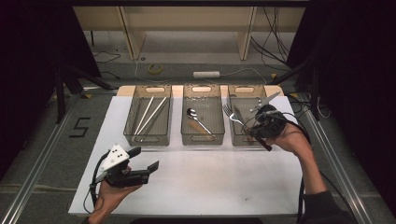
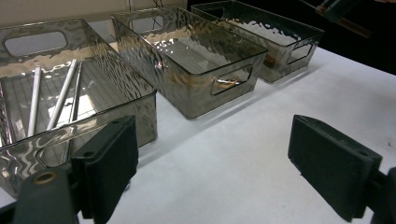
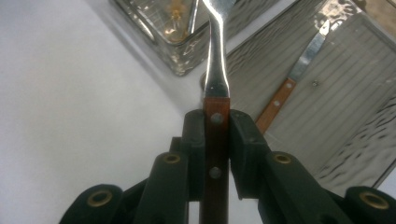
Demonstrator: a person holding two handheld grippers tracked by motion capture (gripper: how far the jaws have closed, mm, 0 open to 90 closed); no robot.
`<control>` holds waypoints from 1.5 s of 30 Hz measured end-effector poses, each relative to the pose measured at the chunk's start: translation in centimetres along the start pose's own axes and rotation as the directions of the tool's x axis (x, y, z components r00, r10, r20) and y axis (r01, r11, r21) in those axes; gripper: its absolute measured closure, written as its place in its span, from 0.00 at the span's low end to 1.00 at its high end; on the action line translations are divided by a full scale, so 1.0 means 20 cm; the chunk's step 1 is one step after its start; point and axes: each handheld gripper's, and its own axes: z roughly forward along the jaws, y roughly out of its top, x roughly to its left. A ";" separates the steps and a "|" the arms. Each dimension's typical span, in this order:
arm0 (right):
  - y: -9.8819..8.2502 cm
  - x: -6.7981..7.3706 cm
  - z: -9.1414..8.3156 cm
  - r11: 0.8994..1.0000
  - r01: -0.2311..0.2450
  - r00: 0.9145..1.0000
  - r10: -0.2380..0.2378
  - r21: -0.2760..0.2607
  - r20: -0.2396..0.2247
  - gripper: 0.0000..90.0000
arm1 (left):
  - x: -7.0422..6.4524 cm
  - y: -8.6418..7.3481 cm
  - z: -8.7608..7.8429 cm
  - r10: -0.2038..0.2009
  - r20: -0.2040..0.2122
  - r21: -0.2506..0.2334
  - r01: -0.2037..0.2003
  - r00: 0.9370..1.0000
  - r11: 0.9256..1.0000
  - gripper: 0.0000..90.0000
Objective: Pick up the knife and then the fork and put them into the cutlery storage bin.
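Observation:
My right gripper (image 1: 252,131) (image 3: 217,122) is shut on the wooden handle of a fork (image 1: 235,118) (image 3: 216,74), held above the near end of the right bin (image 1: 236,141) (image 3: 355,154); its tines point far-left. A wooden-handled knife (image 3: 293,77) lies in that bin. The middle bin (image 1: 202,140) (image 2: 205,95) holds a spoon (image 1: 197,119). Long metal sticks (image 1: 152,114) (image 2: 60,98) lie in the left bin (image 1: 146,139) (image 2: 119,116). At the near left, my left gripper (image 1: 144,159) (image 2: 219,156) is open with nothing between its jaws, low over the white board and pointing toward the bins.
The three smoky clear bins stand in a row at the far side of the white board (image 1: 205,182). Beyond the table lie a tape roll (image 1: 155,68) and a power strip (image 1: 206,73) on the floor. Dark curtains flank both sides.

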 end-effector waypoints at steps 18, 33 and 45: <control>0.13 -0.20 0.06 0.993 -0.118 0.993 0.118 -0.023 0.017 0.87 | 0.00 0.00 0.00 0.003 0.002 0.001 -0.003 1.000 1.000 0.17; 0.19 -0.30 0.11 0.981 -0.189 0.980 0.192 -0.046 0.053 0.87 | 0.00 0.00 0.00 0.007 0.001 -0.003 -0.007 1.000 1.000 0.17; 0.20 -0.37 0.17 0.967 -0.249 0.962 0.253 -0.051 0.106 0.87 | 0.00 0.00 0.00 0.009 -0.001 -0.003 -0.009 1.000 1.000 0.17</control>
